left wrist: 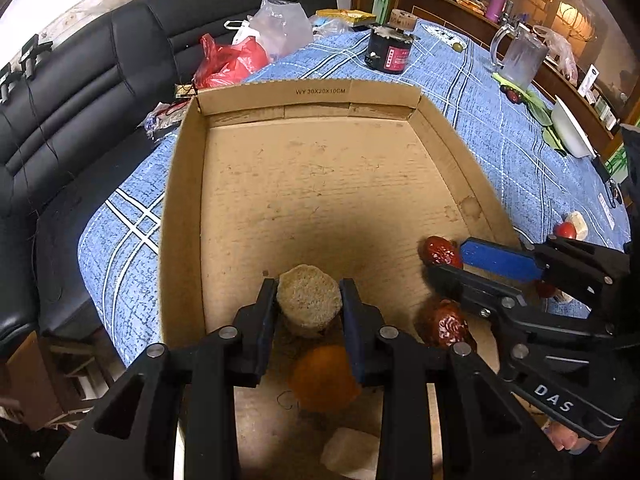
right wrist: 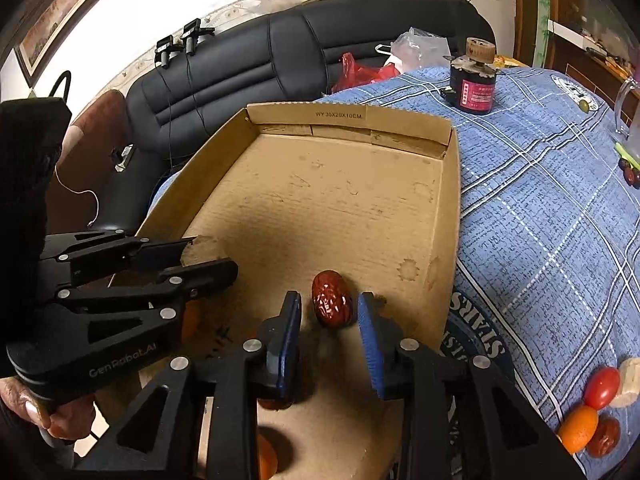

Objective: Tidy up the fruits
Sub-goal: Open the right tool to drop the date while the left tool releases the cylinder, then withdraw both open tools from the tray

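Observation:
A shallow cardboard box (left wrist: 184,200) (right wrist: 450,216) lies on the blue table. My left gripper (left wrist: 309,300) is shut on a pale round cake-like piece (left wrist: 309,294) just above the box floor. An orange fruit (left wrist: 324,376) and a pale chunk (left wrist: 352,454) lie in the box beneath it. My right gripper (right wrist: 329,320) is open, its pads either side of a red date (right wrist: 331,300) (left wrist: 440,250) on the box floor. A second date (left wrist: 446,326) lies nearby. Outside the box lie a red tomato (right wrist: 602,386), a small orange (right wrist: 578,432), a date (right wrist: 606,436) and a pale chunk (right wrist: 630,384).
A black cylindrical device (left wrist: 390,50) (right wrist: 474,88) stands beyond the box. A glass mug (left wrist: 520,56) and a white dish (left wrist: 572,130) are at the far right. Red and clear plastic bags (left wrist: 236,60) lie by the black sofa (left wrist: 80,92) on the left.

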`<action>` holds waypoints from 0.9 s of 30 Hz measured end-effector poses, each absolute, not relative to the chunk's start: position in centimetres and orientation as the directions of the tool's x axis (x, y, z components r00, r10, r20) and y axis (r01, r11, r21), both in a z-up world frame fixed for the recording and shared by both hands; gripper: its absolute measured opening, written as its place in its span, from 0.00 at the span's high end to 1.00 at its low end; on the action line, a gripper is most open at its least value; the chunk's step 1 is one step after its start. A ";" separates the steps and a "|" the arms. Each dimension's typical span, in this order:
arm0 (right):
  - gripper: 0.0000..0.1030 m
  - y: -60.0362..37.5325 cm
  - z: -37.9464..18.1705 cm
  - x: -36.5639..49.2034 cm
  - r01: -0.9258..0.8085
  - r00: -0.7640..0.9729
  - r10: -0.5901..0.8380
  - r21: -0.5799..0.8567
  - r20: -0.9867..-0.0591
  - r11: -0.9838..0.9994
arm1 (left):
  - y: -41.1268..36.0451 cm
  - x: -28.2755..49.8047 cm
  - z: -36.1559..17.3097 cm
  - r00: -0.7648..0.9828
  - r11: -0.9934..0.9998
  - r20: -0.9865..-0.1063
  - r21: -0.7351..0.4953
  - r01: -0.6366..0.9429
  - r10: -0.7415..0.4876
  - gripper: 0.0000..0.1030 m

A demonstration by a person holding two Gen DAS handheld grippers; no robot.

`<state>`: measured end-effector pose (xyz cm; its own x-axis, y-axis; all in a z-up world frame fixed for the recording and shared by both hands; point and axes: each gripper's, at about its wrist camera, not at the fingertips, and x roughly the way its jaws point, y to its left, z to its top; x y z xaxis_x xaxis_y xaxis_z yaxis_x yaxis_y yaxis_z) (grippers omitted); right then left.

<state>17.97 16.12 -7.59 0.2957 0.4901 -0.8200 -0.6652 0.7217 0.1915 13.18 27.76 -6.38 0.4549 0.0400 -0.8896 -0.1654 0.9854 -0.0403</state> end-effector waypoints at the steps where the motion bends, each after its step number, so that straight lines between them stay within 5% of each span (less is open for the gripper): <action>1: 0.70 15.8 -7.2 17.8 -0.664 0.300 0.497 0.195 -0.815 0.721 | 27.7 13.0 -6.2 0.459 0.985 -0.887 -0.037 -0.166 0.044 0.72; 27: 0.69 1.9 -3.1 12.5 -0.531 0.443 0.458 0.186 -0.771 0.826 | 19.8 9.4 -2.5 0.549 0.999 -0.836 -0.028 -0.033 -0.006 0.67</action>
<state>12.51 1.89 -3.13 0.4428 0.4580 -0.7709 -0.5314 0.8265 0.1857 9.41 19.81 -2.54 0.5488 -0.0057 -0.8360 -0.0329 0.9991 -0.0284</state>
